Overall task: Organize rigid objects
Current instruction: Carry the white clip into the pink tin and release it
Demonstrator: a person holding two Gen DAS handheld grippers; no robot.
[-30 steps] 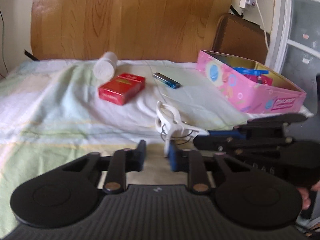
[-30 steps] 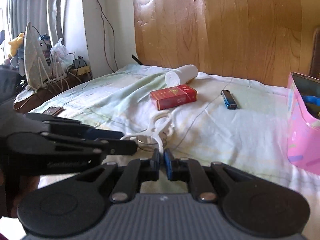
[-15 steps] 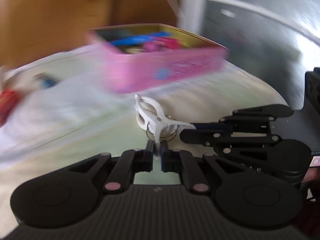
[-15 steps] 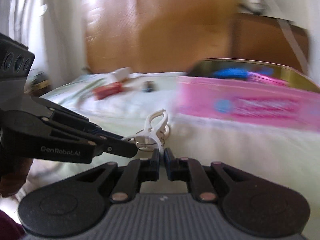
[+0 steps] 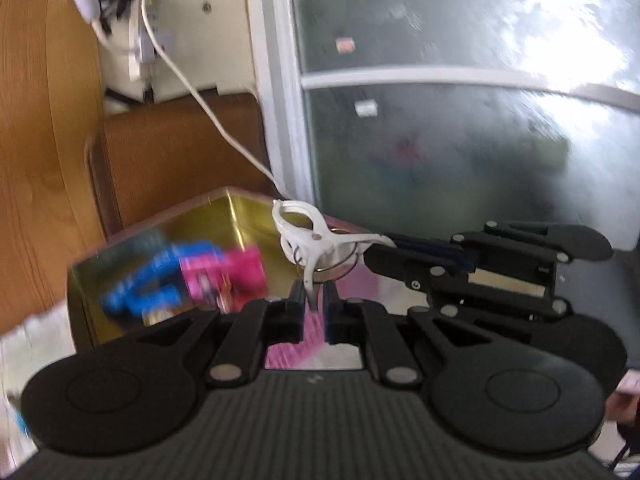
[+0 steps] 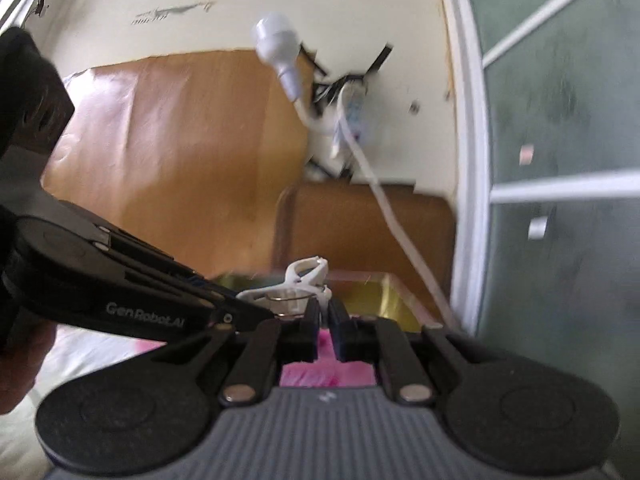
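A white plastic clip (image 5: pixel 304 236) with a metal ring is held by both grippers above the open pink tin box (image 5: pixel 224 216). My left gripper (image 5: pixel 312 300) is shut on one handle of the clip. My right gripper (image 6: pixel 325 312) is shut on the other handle of the clip (image 6: pixel 306 270). The right gripper shows in the left wrist view (image 5: pixel 376 254), coming in from the right. The left gripper shows in the right wrist view (image 6: pixel 256 312), coming in from the left. The box has a gold inside and holds blue and pink items (image 5: pixel 180 276).
A wooden headboard (image 5: pixel 44 152) and a brown chair back (image 5: pixel 180 160) stand behind the box. A white cable (image 5: pixel 200 108) hangs from a wall socket. A frosted glass door (image 5: pixel 460 120) is at the right. The bed sheet (image 6: pixel 92 356) lies below.
Both grippers have lifted the clip off the bed and swung right, over the pink box. The left gripper, open a second ago, has closed on the clip's handle.
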